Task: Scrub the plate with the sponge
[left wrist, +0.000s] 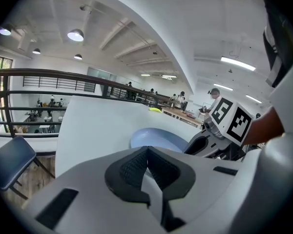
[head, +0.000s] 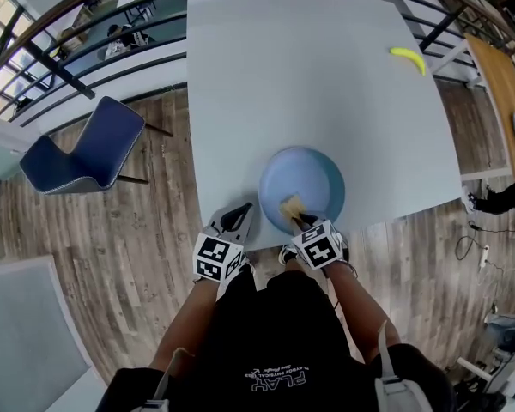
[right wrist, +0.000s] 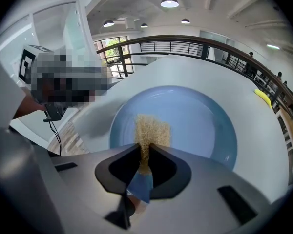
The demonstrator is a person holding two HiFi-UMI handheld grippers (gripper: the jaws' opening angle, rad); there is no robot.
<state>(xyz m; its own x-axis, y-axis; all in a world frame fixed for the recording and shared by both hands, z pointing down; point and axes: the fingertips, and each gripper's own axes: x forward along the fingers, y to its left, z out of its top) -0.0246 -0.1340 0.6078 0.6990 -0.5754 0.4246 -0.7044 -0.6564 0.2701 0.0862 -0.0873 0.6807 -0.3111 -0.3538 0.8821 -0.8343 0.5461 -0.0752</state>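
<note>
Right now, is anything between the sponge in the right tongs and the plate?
Nothing visible. The right tongs are shut on the sponge, which sticks out over the bare inside of the plate. The left tongs, shut and empty, sit off the plate's left side, not over it.

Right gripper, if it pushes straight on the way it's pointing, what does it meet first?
The blue plate: the sponge held in the right gripper points into its middle and would press there first. It may already touch; depth is unclear.
</note>
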